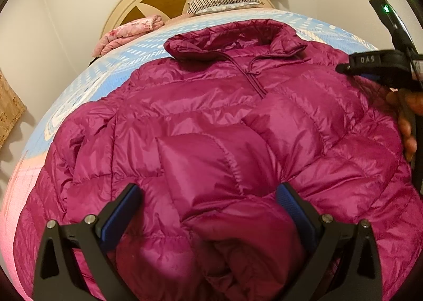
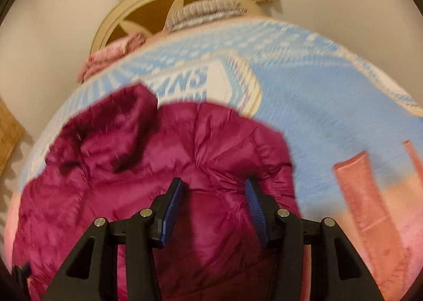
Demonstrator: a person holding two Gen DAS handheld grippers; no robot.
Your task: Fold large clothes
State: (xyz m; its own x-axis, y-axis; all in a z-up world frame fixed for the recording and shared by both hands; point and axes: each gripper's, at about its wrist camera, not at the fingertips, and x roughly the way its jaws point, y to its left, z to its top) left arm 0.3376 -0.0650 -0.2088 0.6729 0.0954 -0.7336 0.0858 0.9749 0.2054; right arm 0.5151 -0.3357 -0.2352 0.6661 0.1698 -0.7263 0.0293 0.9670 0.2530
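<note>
Both tongs tilted down over the magenta puffer jacket (image 1: 211, 121) spread on the bed (image 2: 330, 105). Left tongs (image 1: 210, 203) released wide, straddling a folded sleeve (image 1: 201, 166). Right tongs (image 2: 214, 197) half-open, empty, jacket beneath.

Right gripper (image 1: 370, 63) body: letters "DAS". Bedspread (image 1: 148, 47), near headboard edge: partial word "AUTIFU"; second panel, blurred: "ANS".
</note>
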